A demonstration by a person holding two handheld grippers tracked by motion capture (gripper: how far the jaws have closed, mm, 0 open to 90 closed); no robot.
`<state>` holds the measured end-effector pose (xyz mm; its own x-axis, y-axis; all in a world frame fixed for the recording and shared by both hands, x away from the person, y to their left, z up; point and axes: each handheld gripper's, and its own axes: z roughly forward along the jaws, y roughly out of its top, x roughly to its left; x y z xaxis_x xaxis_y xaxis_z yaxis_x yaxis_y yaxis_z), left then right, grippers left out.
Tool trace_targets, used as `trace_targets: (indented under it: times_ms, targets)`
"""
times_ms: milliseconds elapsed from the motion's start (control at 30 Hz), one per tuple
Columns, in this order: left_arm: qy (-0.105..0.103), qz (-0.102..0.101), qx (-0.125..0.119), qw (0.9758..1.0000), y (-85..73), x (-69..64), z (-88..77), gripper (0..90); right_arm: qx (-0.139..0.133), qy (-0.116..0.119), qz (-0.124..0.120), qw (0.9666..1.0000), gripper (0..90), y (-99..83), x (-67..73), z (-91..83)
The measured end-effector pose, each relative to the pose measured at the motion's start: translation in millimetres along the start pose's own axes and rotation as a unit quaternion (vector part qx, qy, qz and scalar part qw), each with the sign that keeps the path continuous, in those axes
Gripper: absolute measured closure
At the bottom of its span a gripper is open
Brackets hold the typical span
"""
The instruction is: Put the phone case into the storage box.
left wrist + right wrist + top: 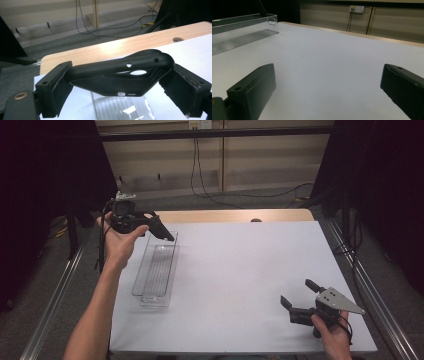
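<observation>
The left gripper (162,233) hangs over the far end of the clear plastic tray (156,270) at the left side of the table (240,280), and its jaws are clamped on a black plastic part (120,75), an angular piece with a curved arm and a few small holes. In the left gripper view the part spans the gap from one pad to the other and touches both, held across its length and roughly level; that hold leaves its underside free, which would suit lowering it into the tray seen directly below. The tray lies lengthwise, running from near to far, with its ribbed floor bare, so it seems set out to receive the part. The right gripper (299,296) sits low over the near right corner of the table, well apart from the tray, its jaws spread wide with nothing between them; it looks parked out of the way while the left hand (119,242) does the work. By count: one black part, one clear tray, two grippers, one white sheet covering the table. Cables (210,175) trail on the floor beyond the far edge.
</observation>
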<state>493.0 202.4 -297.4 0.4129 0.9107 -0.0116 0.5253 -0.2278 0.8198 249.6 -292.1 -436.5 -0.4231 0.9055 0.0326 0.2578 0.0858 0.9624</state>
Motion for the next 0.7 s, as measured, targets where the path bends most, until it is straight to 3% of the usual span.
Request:
trace_targets:
  times_ms: [100, 333, 700]
  targets:
    - [0.001, 0.007, 0.006, 1.0, -1.0, -1.8, 3.1, 13.0, 0.001, 0.001, -0.001, 1.0, 0.0, -0.6, 0.2, 0.8]
    - [0.014, 0.0, 0.01, 0.9999, -2.2, -4.5, 12.2, 13.0, 0.001, 0.002, -0.001, 1.0, 0.0, -0.5, 1.1, 1.0]
    - [0.037, 0.005, 0.021, 0.9991, -5.2, -8.4, 24.5, 12.9, 0.002, 0.007, -0.003, 1.0, 0.0, -0.9, 1.1, 0.9]
